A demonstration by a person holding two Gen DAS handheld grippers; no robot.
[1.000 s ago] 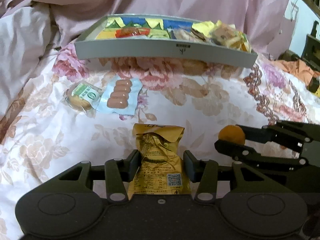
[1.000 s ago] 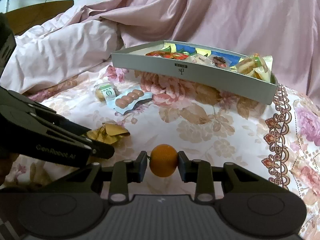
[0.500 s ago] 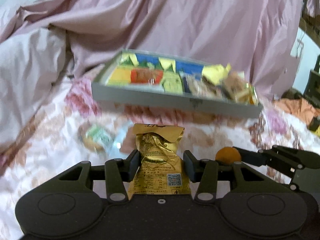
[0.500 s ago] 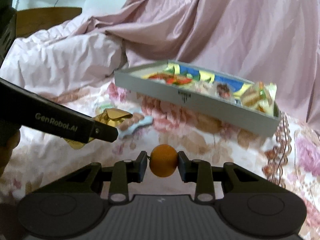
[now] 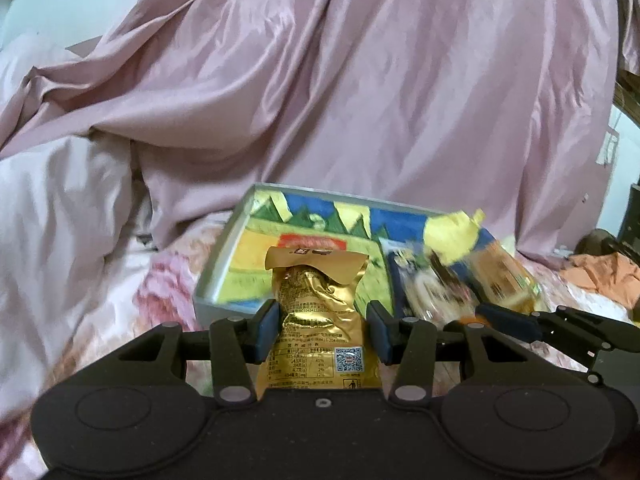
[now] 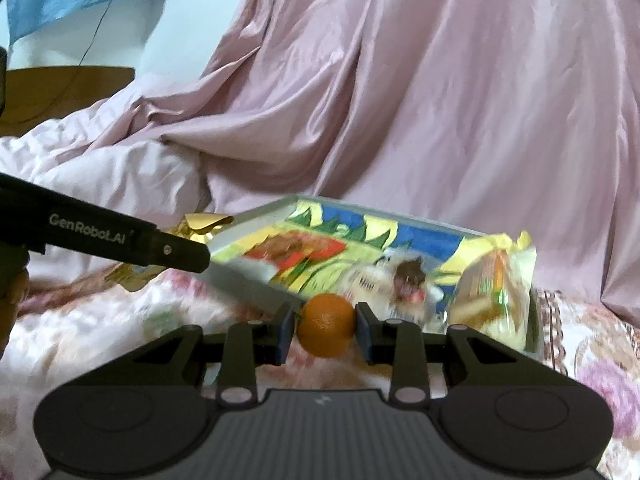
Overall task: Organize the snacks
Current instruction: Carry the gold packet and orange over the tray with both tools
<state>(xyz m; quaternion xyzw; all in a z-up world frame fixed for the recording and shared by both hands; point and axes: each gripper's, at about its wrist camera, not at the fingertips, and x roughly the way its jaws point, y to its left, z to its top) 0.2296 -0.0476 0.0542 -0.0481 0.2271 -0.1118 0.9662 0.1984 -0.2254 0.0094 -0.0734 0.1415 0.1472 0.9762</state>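
My left gripper (image 5: 322, 330) is shut on a gold foil snack packet (image 5: 318, 312), held upright in the air just in front of the near left corner of the grey snack box (image 5: 212, 280). My right gripper (image 6: 325, 326) is shut on a small orange fruit (image 6: 326, 324), level with the near wall of the same box (image 6: 248, 280). The box has a colourful lining and holds several wrapped snacks (image 6: 492, 280), mostly at its right end. In the right wrist view the left gripper's finger (image 6: 120, 240) reaches in from the left with the gold packet (image 6: 200, 226) behind it.
The box lies on a floral bedspread (image 6: 592, 344). A pink satin sheet (image 5: 360, 100) rises behind it, and a pale rumpled quilt (image 5: 52, 216) lies to the left. Orange cloth (image 5: 600, 276) sits at far right. A hand (image 6: 12, 300) shows at the left edge.
Both grippers have risen and moved toward the box, each keeping its snack. The box now looks nearer and lower in view; the loose snacks on the bedspread have dropped out of sight.
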